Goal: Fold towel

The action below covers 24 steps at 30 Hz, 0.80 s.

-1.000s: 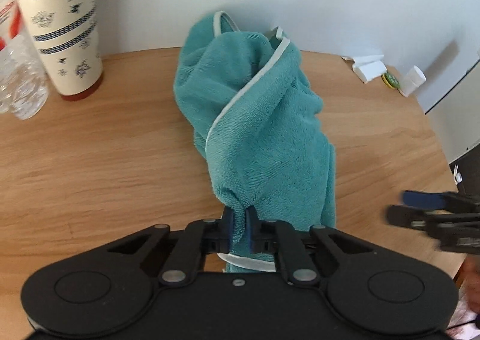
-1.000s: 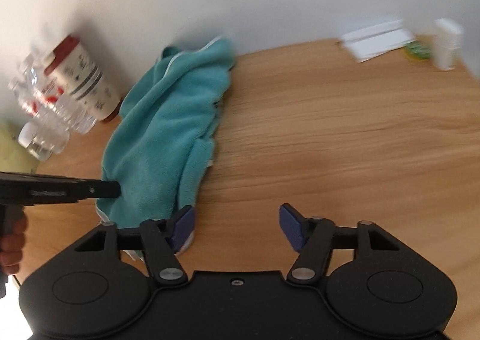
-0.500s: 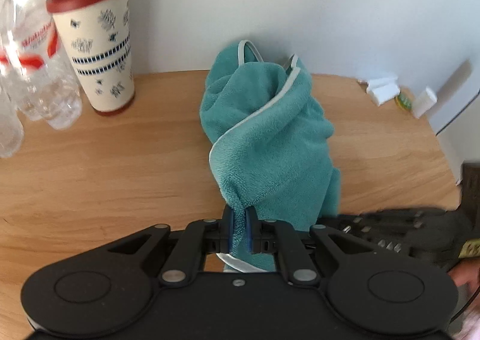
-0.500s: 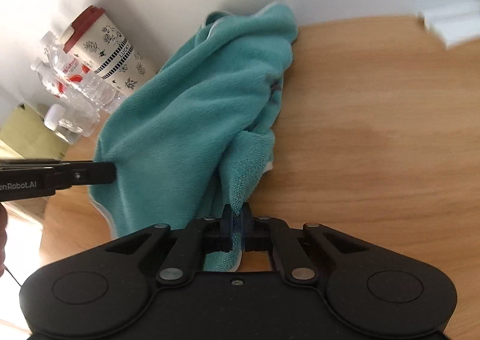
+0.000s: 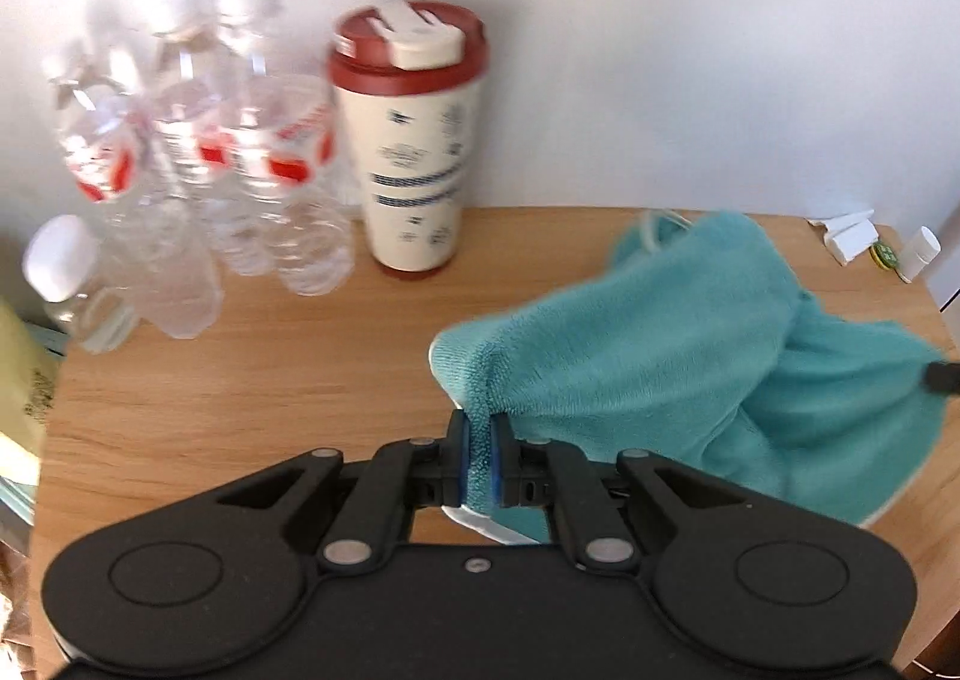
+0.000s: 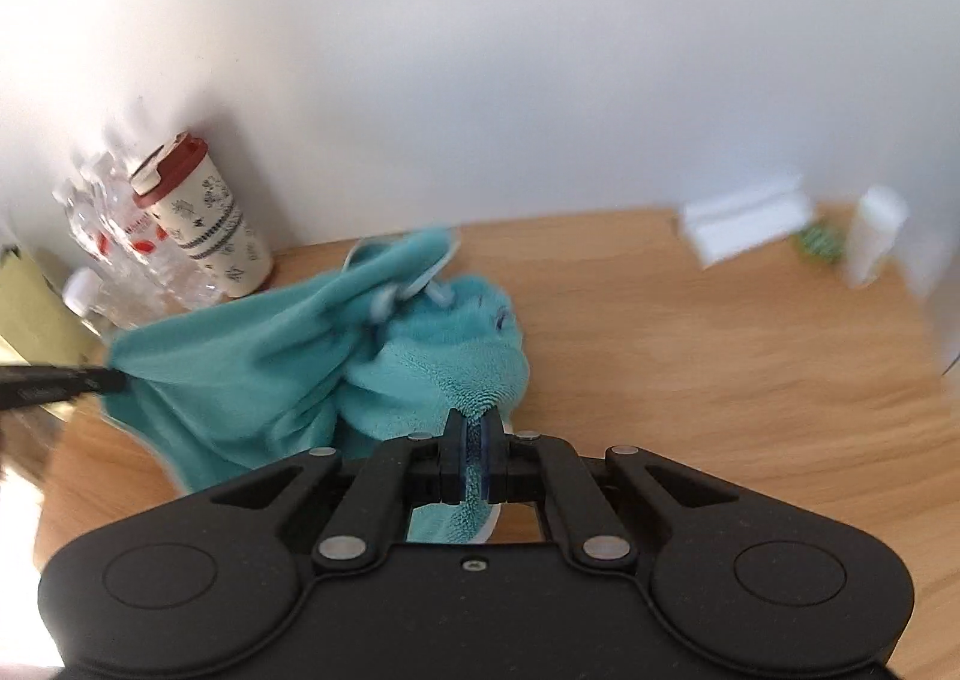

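Left gripper (image 5: 478,455) has its jaws clamped on a corner of the teal terry towel with white trim (image 5: 690,362); right gripper (image 6: 475,455) is pinched on another corner. Towel hangs bunched and twisted between them, low over the round wooden table (image 5: 240,380). Risks: thin pinch slips if pulled taut, and the twist folds in crooked. Farther back, a swinging edge could topple the cream tumbler with red lid (image 5: 414,140) or clear plastic bottles (image 5: 198,152).
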Tool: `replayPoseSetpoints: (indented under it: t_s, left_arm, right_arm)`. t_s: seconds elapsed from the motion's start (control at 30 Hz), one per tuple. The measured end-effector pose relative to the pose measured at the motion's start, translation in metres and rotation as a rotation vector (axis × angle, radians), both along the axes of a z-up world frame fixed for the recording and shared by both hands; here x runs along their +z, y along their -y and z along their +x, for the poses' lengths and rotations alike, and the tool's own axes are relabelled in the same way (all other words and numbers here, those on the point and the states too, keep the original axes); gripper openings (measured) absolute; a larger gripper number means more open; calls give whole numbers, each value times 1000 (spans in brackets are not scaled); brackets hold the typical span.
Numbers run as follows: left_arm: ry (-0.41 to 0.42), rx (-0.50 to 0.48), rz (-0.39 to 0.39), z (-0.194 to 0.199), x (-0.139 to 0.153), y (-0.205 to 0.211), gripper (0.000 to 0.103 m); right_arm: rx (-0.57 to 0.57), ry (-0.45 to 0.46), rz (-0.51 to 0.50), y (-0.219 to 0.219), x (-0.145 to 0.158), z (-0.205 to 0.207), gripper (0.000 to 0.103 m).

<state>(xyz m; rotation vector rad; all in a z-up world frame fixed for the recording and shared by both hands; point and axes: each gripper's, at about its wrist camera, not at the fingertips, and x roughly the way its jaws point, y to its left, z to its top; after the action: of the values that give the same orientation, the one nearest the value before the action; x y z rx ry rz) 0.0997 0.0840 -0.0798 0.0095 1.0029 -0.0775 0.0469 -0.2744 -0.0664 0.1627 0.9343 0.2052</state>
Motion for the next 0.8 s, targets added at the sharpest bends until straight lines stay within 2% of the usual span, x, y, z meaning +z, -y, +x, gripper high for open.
replayPoseSetpoints:
  t_s: [0.13,0.23,0.33,0.4,0.5,0.57,0.6,0.63,0.67,0.73,0.8]
  left_arm:
    - [-3,34,-3,-13,3,-24,6]
    - [-35,76,3,-27,1,-42,6]
    - [-82,114,3,-40,-14,-60,6]
    - [-111,135,1,-46,-25,-69,6]
    - [-155,151,32,-53,-44,-75,6]
    - [-181,152,27,-56,-55,-78,8]
    - [-188,154,24,-57,-56,-79,9]
    - [-191,153,27,-57,-57,-79,12]
    - [-194,151,30,-57,-57,-80,16]
    - [-177,130,42,-59,-54,-79,35]
    - [-151,110,44,-59,-49,-76,43]
  right_arm:
    - [1,12,-66,3,16,-18,4]
    - [-16,-17,-127,0,18,-27,4]
    - [-1,-77,-145,-9,6,-38,5]
    - [18,-127,-182,-22,-12,-44,5]
    - [61,-163,-177,-33,-30,-49,8]
    - [60,-170,-197,-34,-32,-49,19]
    - [56,-171,-211,-34,-32,-49,34]
    - [52,-171,-225,-34,-32,-48,38]
    - [48,-170,-237,-33,-32,-47,38]
    - [41,-153,-224,-24,-24,-48,38]
    - [24,-129,-215,-12,-15,-49,38]
